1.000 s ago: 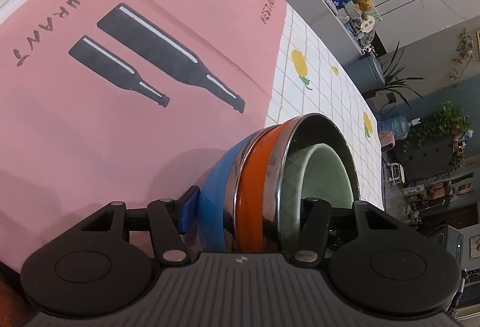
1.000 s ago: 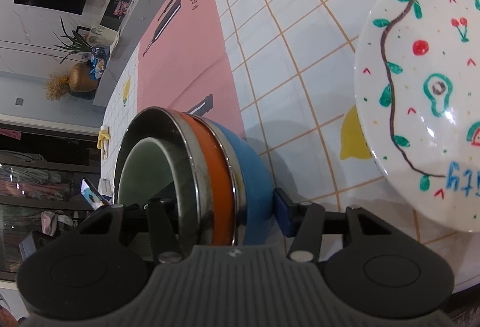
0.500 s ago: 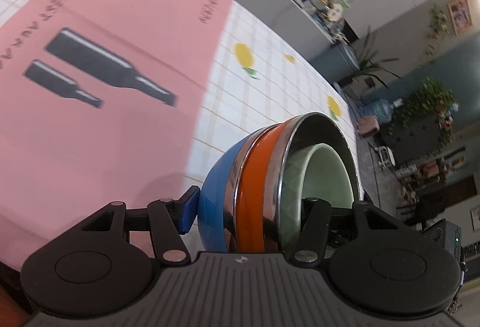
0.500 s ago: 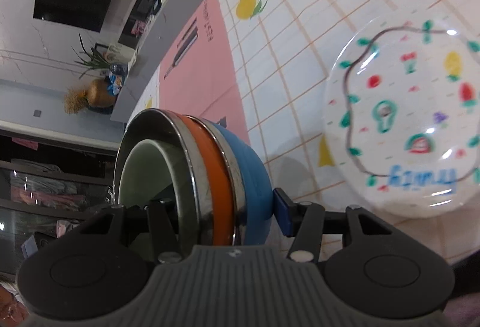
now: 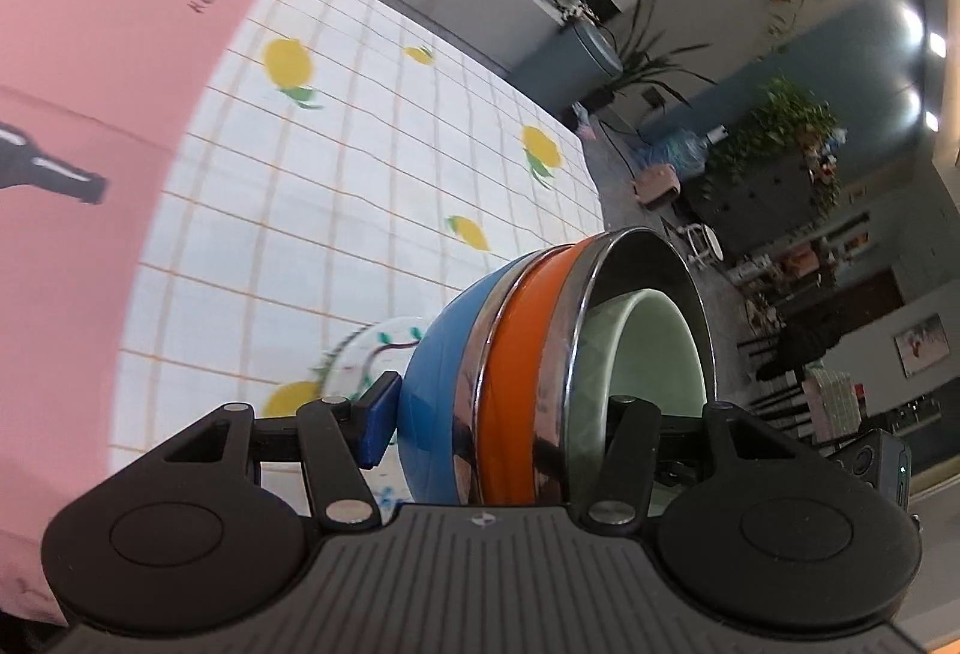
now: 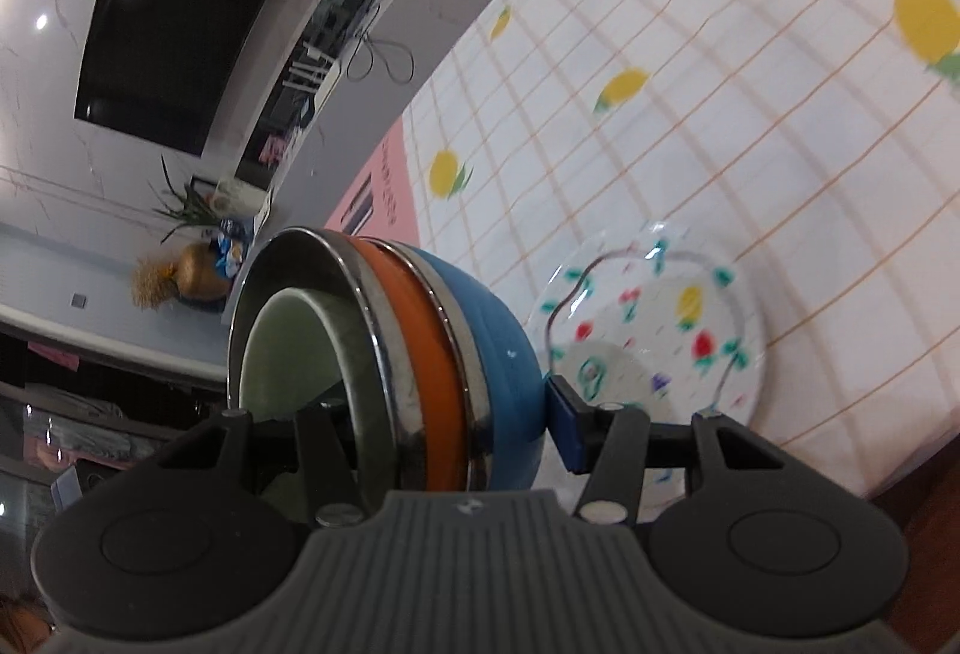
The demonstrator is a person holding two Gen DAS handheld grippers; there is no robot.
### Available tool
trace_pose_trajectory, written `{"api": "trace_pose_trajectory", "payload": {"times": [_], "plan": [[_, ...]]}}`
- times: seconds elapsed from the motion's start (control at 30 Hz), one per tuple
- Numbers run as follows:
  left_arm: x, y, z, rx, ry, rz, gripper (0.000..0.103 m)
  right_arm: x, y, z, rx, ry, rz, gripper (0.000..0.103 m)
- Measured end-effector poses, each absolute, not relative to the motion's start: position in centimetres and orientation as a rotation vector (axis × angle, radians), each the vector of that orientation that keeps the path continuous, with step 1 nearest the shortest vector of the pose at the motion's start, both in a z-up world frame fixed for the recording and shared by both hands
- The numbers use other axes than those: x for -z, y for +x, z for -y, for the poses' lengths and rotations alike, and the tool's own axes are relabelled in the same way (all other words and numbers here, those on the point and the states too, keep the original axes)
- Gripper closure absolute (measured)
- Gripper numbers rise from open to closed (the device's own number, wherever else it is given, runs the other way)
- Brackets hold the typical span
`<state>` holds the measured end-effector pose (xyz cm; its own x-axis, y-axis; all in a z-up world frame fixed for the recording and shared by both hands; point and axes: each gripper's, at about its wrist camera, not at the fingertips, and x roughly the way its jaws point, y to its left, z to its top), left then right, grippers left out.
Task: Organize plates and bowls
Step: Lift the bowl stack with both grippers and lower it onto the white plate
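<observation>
A nested stack of bowls (image 5: pixel 528 390), blue outside, then orange with steel rims and a pale green one inside, is held in the air between both grippers. My left gripper (image 5: pixel 498 426) is shut on one side of the stack. My right gripper (image 6: pixel 444 432) is shut on the opposite side of the stack (image 6: pixel 432 354). A white plate (image 6: pixel 654 336) painted with fruit lies on the checked tablecloth, just beyond and below the stack; its edge shows behind the blue bowl in the left wrist view (image 5: pixel 366 360).
A pink placemat (image 5: pixel 90 72) printed with black bottles covers the table to the left. The white lemon-print tablecloth (image 6: pixel 690 72) spreads around the plate. The table's edge and the room floor (image 5: pixel 636 210) lie beyond the stack.
Both grippers have carried the bowl stack away from the pink placemat and higher over the tablecloth. The painted plate has come under the stack and looks smaller.
</observation>
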<state>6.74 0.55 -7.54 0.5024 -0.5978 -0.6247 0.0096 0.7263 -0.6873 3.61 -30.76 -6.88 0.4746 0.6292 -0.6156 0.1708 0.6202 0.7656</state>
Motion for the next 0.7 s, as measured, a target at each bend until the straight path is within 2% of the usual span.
{"api": "trace_pose_trajectory", "payload": {"times": [0.7], "plan": [[12.9,8.7,0.7,0.331,-0.733,-1.110,0.040,12.5,6.2,32.9,-0.298,0.915,-1.189,0.051]]}}
